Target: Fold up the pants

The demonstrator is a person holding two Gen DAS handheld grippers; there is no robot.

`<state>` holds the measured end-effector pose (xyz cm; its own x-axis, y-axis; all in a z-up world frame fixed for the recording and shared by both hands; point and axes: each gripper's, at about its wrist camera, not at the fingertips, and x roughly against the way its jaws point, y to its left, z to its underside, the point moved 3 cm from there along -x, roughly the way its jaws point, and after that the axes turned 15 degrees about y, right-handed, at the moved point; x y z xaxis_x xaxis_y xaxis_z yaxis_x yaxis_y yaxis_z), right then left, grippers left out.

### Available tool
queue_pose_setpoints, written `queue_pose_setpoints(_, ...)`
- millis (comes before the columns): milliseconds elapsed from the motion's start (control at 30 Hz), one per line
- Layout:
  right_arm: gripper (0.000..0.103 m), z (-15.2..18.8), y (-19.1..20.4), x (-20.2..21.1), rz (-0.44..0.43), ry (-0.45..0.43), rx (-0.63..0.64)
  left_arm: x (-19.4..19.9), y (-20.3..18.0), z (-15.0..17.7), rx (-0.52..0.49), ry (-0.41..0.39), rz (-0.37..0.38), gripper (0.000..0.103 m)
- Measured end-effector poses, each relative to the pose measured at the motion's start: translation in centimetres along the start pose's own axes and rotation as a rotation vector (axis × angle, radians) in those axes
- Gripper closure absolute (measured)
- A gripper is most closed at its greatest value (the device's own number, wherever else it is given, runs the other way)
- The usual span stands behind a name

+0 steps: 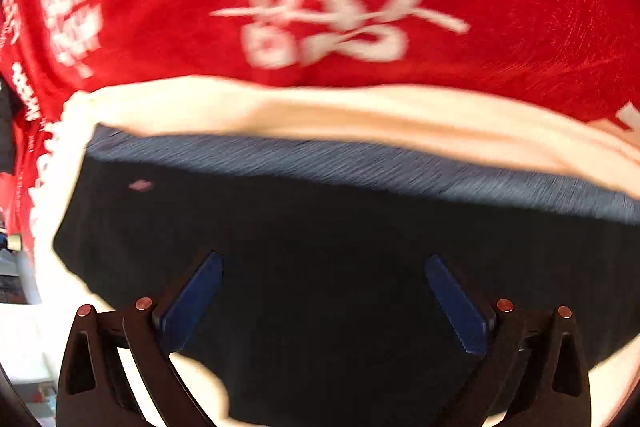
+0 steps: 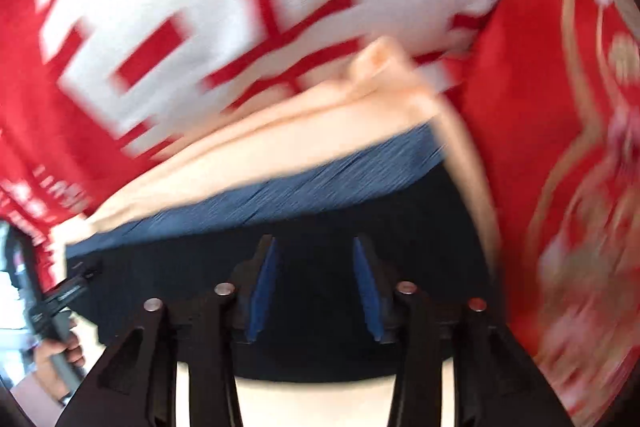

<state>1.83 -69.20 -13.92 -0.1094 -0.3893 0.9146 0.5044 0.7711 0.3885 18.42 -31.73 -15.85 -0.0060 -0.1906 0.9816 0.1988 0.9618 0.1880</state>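
pants folded flat, both tongs off the cloth

the pants lie as a dark navy block in the lower middle of the left wrist view, with a lighter blue-grey band running along their upper edge. in the right wrist view the same pants fill the lower centre, the band slanting up toward the right. they rest on a peach-coloured cloth, which itself lies on a red cover with white characters.

i judge the fold mostly done: the cloth shows as one compact, flat rectangle with clean edges and no leg trailing out. whether one more fold is wanted i cannot tell from here; what may be left is smoothing or a last halving.

the long axis runs across the frame, left to right, in the left view, tilted slightly down to the right; the banded edge faces the top of the frame. i cannot tell for sure whether that band is the waistband.

my left gripper stands spread wide above the dark cloth, with nothing between its blue pads. my right gripper is partly open, its pads apart and gripping nothing that i can see. at the lower left of the right view a hand holds the other tool's handle. both views are blurred.
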Motion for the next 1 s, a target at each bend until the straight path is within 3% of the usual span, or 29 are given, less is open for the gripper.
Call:
queue_pose_setpoints(167, 0.057, 5.6, 5.6, -3.6, -0.270, 0.143, 0.018, 0.0, 5.3, 3.4, 0.053, 0.020, -0.011, 0.000)
queue_pose_setpoints(267, 0.057, 8.7, 11.1, -6.7, -0.426, 0.215, 0.054, -0.5, 8.8, 3.5, 0.044, 0.011, -0.033, 0.000)
queue_pose_setpoints(433, 0.057, 12.8, 20.3, -12.5, -0.589, 0.300, 0.096, -4.3, 16.5, 1.6, 0.011, -0.020, -0.078, 0.000)
queue_pose_setpoints(600, 0.057, 14.6, 24.2, -17.5, -0.639, 0.319, 0.032, -7.4, 22.3, 0.0, -0.031, -0.042, -0.129, 0.000)
queue_pose_setpoints(700, 0.057, 14.8, 25.2, -19.7, -0.657, 0.320, -0.018, -8.7, 23.7, -0.3, -0.064, -0.057, -0.019, 0.000)
queue_pose_setpoints(867, 0.057, 14.4, 26.2, -20.7, -0.651, 0.306, -0.049, -9.3, 24.6, -0.3, -0.102, -0.084, 0.087, 0.000)
queue_pose_setpoints(1000, 0.055, 13.6, 26.5, -20.4, -0.657, 0.306, -0.102, -9.9, 26.0, -1.1, -0.137, -0.080, 0.107, 0.000)
